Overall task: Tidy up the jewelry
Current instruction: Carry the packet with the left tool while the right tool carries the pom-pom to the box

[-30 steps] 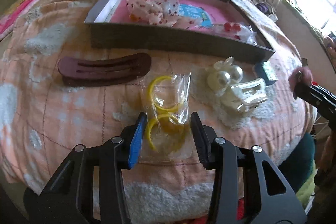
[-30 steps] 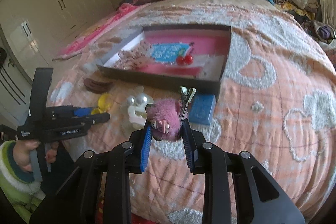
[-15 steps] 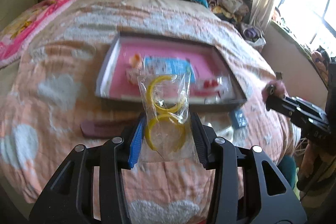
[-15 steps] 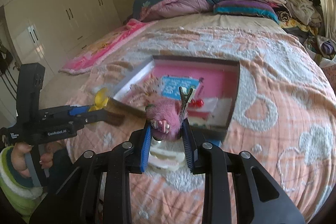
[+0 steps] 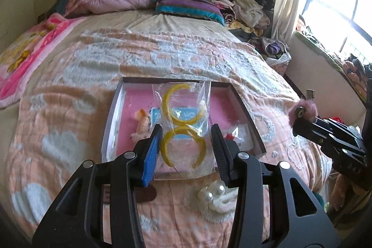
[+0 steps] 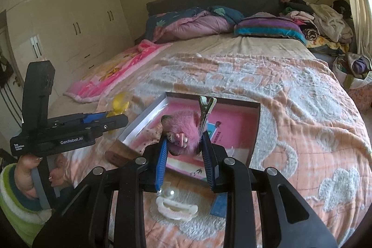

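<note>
The left hand-held gripper [image 5: 186,150] pinches a clear bag of yellow hoops [image 5: 183,129] above the box [image 5: 109,131] beyond it — the slick film could slide free. The right hand-held gripper [image 6: 186,150] clamps a pink fuzzy clip [image 6: 183,131] just before that box — its loose fur might slip.
</note>
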A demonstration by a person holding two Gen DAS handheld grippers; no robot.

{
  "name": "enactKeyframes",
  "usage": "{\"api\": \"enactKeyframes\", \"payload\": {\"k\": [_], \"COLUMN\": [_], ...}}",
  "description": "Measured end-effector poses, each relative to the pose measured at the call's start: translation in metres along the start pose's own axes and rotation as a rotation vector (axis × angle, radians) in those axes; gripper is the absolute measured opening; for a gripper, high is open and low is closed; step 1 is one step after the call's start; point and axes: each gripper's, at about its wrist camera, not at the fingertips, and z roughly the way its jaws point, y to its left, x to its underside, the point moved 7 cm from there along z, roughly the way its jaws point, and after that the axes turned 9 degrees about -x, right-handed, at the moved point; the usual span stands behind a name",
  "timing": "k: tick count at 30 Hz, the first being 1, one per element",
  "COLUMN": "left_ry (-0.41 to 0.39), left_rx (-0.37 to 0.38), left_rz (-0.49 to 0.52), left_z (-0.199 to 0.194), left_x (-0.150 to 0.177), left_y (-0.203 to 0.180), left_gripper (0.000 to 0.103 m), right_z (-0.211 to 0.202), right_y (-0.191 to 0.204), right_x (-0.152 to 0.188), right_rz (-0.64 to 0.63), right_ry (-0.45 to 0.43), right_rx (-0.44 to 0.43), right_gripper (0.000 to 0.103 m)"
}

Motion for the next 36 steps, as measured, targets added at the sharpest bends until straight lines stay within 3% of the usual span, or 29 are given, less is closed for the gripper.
{"api": "enactKeyframes", "payload": {"k": [19,32,36], "left_ry": [0.078,0.170,0.168], "left_rx": [0.031,0.023,-0.017], "left_rz": [0.032,0.039,0.059], "left_z": [0.068,0.112,0.115], "left_x": [-0.008,0.018,0.021], "left_y": [-0.034,-0.033,-0.029], "left_gripper": [0.035,0.035,0.037], "right_z": [0.006,0.043,0.056], "right_y": [-0.052,-0.072,-0.074], "right_x": [0.002,0.030,0.039], "right_rz": [0.058,0.103,0.106], "right_ry": [-0.004,0.088,0.118], "right_rx": [0.093,0.095,0.097], "right_gripper": [0.027,0.027,0.027]}}
